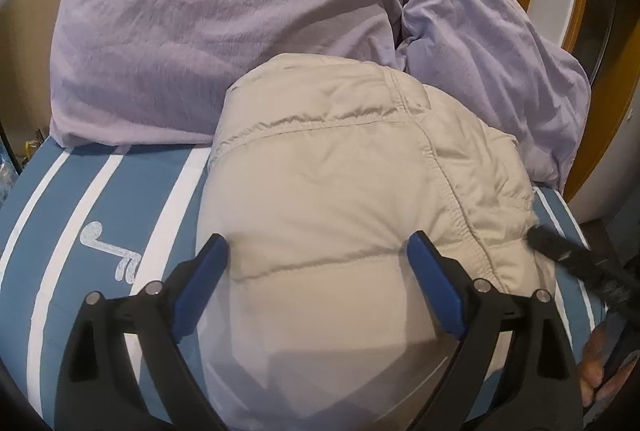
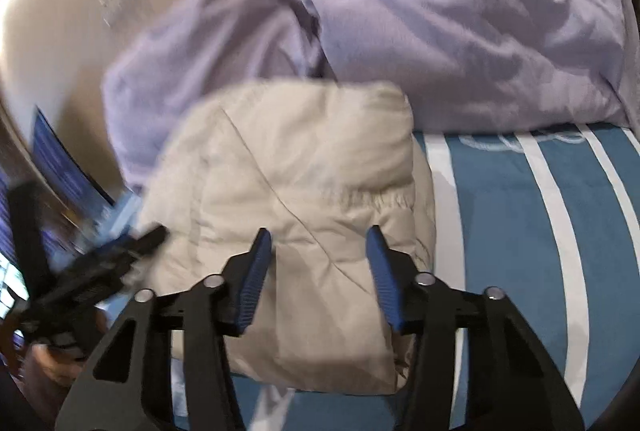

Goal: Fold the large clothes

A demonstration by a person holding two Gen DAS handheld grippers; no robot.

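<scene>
- The beige puffer jacket point(image 1: 340, 207) lies folded into a thick bundle on the bed point(image 1: 100, 191), its far end against the lilac pillows point(image 1: 208, 43) at the bed's head edge.
- The left hand-held gripper point(image 1: 318, 247) hangs over the jacket, jaws wide apart, holding nothing.
- The right hand-held gripper point(image 2: 320, 243) is over the jacket too, jaws apart and empty.
- The bed's blue cover has white stripes and a pale printed mark point(image 1: 110, 251); no writing can be read.
</scene>
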